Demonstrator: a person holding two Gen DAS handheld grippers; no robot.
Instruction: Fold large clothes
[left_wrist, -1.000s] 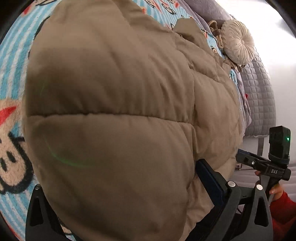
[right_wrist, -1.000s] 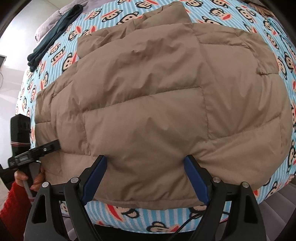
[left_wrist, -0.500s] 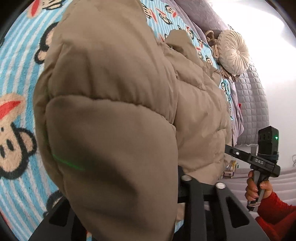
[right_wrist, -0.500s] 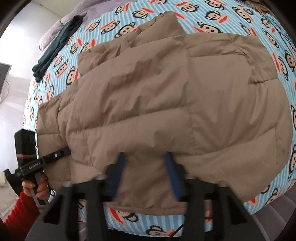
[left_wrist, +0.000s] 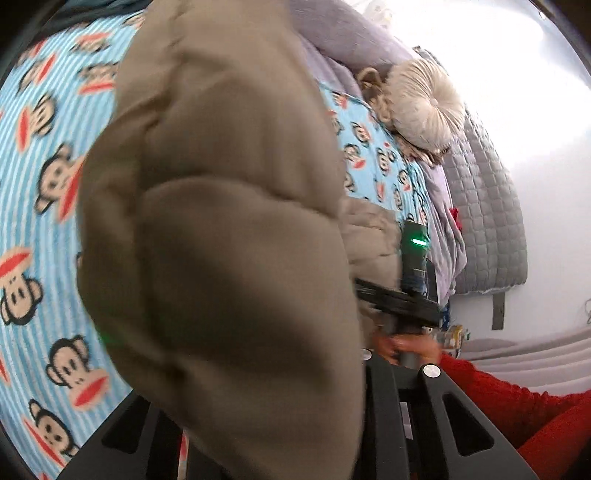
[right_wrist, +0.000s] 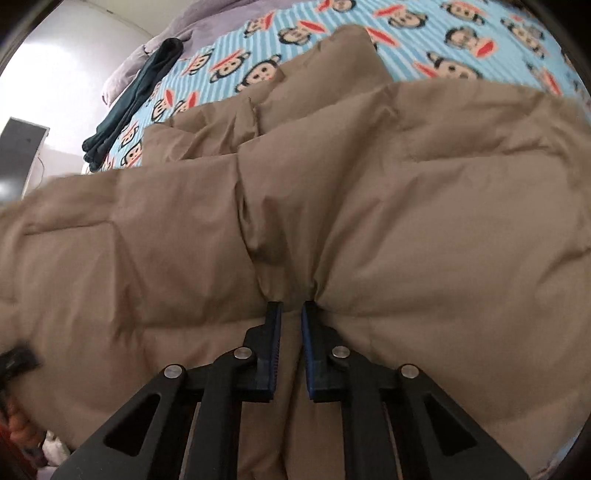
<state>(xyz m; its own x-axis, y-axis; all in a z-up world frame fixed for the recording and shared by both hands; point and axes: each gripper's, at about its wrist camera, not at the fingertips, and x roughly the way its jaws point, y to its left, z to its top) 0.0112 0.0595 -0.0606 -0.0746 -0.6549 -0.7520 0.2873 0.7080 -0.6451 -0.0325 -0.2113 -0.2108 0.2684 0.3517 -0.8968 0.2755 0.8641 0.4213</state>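
Right gripper (right_wrist: 291, 308) pinching jacket (right_wrist: 406, 221) pleat, unseen from left wrist.

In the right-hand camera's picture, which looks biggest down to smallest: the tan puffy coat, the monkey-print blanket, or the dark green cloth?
1. Tan puffy coat, though it is nearest the camera.
2. Monkey-print blanket, mostly covered.
3. Dark green cloth, farthest away.

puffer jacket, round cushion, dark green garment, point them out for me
puffer jacket (right_wrist: 424, 206): right wrist view, quilted panel right of the pinch.
round cushion (left_wrist: 424, 105): left wrist view, its pleated face.
dark green garment (right_wrist: 136, 99): right wrist view, middle of the folded strip.
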